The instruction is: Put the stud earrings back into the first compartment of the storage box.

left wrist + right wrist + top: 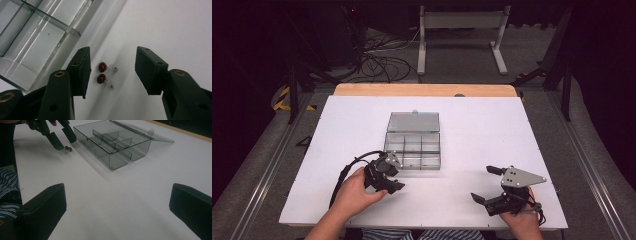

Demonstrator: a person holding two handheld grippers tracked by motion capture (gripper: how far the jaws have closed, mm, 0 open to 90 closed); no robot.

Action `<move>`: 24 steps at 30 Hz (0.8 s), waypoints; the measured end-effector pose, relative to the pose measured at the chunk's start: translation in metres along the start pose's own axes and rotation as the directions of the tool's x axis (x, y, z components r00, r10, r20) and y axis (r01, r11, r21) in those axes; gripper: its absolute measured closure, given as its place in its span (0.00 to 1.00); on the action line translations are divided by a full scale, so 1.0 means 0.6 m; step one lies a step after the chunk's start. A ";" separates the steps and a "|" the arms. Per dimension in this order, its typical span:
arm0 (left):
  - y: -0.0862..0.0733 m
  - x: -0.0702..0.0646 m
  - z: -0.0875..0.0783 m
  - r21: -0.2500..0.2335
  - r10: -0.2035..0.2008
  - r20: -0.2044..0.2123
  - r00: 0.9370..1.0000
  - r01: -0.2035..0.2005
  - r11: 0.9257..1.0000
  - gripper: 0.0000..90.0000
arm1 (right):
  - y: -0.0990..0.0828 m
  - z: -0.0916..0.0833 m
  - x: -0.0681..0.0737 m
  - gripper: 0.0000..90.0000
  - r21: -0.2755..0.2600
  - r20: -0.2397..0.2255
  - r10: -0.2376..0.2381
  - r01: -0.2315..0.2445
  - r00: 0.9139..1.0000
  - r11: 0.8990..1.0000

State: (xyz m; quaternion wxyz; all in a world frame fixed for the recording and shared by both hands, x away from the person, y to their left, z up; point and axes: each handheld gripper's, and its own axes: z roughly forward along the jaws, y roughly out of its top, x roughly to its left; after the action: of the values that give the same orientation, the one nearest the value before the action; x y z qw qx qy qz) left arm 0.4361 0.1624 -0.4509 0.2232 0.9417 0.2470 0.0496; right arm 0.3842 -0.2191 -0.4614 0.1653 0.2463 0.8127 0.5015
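Two dark red stud earrings lie side by side on the white table, just beside the clear plastic organiser box. My left gripper points down over them with a jaw on either side; the pads are clear of the earrings, so it is open. In the high view this left gripper sits at the box's near left corner. My right gripper rests near the table's front right, open wide with nothing between its jaws. From the right gripper view, the earrings sit under the left gripper.
The box's lid lies open flat toward the back, and its compartments look empty. The white board ends in a wooden strip at the back. A metal stand and cables are on the floor beyond.
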 end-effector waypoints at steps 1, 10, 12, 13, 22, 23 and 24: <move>0.000 0.000 0.001 0.009 -0.003 0.001 1.000 0.003 1.000 0.53 | 0.000 0.000 0.000 0.02 0.001 0.000 0.003 -0.003 1.000 1.000; 0.003 0.000 0.016 0.069 0.012 -0.018 1.000 -0.010 0.998 0.57 | 0.000 0.001 0.000 0.02 0.004 -0.006 0.001 -0.001 1.000 1.000; 0.003 0.001 0.018 0.079 0.021 -0.029 0.999 -0.018 0.997 0.60 | 0.000 0.001 0.000 0.02 0.006 -0.004 -0.001 0.001 1.000 1.000; 0.003 0.000 0.018 0.082 0.016 -0.030 0.999 -0.014 0.997 0.61 | -0.001 0.001 0.000 0.02 0.006 -0.004 -0.001 0.001 1.000 1.000; 0.004 -0.004 0.020 0.089 0.031 -0.021 0.999 -0.029 0.996 0.74 | -0.001 0.003 0.000 0.02 0.012 -0.011 0.001 -0.001 1.000 1.000; 0.004 -0.003 0.021 0.090 0.033 -0.015 0.999 -0.032 0.995 0.76 | -0.001 0.003 0.001 0.02 0.012 -0.012 0.000 0.000 1.000 1.000; 0.004 -0.003 0.021 0.090 0.033 -0.015 0.999 -0.032 0.995 0.77 | -0.001 0.003 0.001 0.02 0.012 -0.012 0.000 0.000 1.000 1.000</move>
State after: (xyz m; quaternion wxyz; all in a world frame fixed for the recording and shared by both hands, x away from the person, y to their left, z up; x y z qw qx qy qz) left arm 0.4381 0.1546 -0.4608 0.1778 0.9541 0.2356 0.0500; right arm 0.3848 -0.2178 -0.4626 0.1588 0.2445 0.8168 0.4979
